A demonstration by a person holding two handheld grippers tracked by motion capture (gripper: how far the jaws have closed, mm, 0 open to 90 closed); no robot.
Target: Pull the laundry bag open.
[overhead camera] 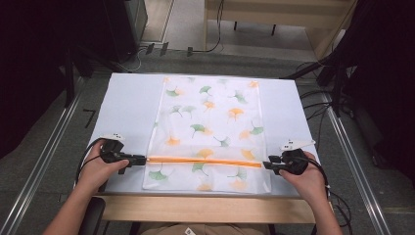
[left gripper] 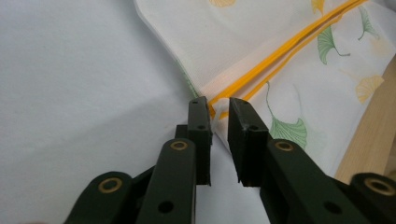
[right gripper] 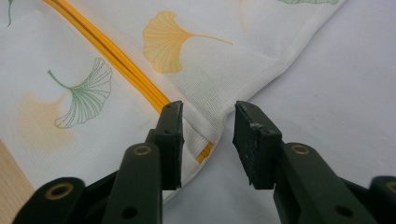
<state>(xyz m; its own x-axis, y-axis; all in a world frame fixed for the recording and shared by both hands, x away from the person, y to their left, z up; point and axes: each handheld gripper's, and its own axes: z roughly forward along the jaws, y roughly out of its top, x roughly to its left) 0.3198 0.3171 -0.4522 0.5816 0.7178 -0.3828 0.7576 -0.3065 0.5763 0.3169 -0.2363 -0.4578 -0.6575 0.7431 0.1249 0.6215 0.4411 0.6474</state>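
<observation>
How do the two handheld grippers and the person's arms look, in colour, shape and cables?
Both the left gripper and the right gripper are black, each with a two-jaw claw with brass-coloured rivets, a light three-cornered plate on top and a trailing black cable. Forearms are bare, without sleeves.

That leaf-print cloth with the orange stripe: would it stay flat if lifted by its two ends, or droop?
The cloth probably droops: it looks thin, lies flat and shows a soft crease at its edge. It seems light. Pushed, it would likely bunch rather than slide.
</observation>
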